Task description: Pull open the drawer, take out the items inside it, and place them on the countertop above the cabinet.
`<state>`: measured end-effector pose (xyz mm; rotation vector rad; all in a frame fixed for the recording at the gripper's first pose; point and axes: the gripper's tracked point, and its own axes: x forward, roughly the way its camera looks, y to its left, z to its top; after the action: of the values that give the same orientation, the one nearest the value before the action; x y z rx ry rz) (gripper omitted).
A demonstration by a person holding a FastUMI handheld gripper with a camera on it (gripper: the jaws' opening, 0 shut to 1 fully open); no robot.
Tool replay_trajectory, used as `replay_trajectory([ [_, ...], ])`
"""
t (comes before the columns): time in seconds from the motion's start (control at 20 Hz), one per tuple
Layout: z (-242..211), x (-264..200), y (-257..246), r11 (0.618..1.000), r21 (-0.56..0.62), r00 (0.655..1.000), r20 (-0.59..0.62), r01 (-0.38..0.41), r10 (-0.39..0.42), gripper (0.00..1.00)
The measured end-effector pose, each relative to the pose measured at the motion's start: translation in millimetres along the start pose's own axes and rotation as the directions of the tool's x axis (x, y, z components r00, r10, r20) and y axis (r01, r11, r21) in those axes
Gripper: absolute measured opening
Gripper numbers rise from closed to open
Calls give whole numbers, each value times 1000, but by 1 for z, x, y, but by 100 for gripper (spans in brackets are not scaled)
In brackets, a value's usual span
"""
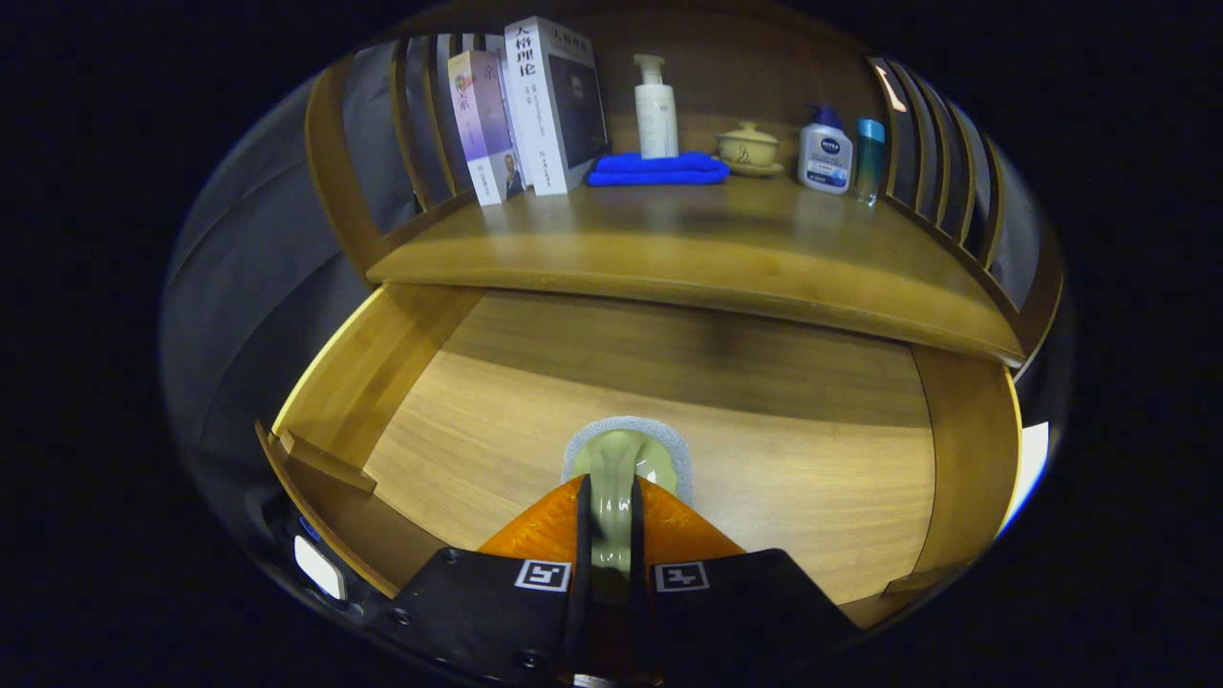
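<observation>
Camera position: you are looking from the gripper itself, forward along its two fingers and down into the open drawer (pixel 669 401).

You are viewing from above the drawer's front edge, close over its floor, with the fingers showing at the near bottom of the view. Beyond the drawer, the lens is facing the countertop (pixel 688 239) and the cabinet's back wall, which are sitting farther off. The fisheye is bending the drawer sides and the shelf edge outward.
</observation>
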<state>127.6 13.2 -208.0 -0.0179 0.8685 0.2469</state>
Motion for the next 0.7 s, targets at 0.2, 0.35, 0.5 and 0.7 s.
replay_trajectory([
  [0.2,12,-14,-4,1000,1,997,76,15,-16,18],
  [0.35,22,-27,-5,1000,-5,990,140,27,-26,18],
  [0.5,38,-45,-6,999,-21,975,220,49,-43,18],
  [0.7,60,-72,4,999,-35,952,304,40,-27,18],
])
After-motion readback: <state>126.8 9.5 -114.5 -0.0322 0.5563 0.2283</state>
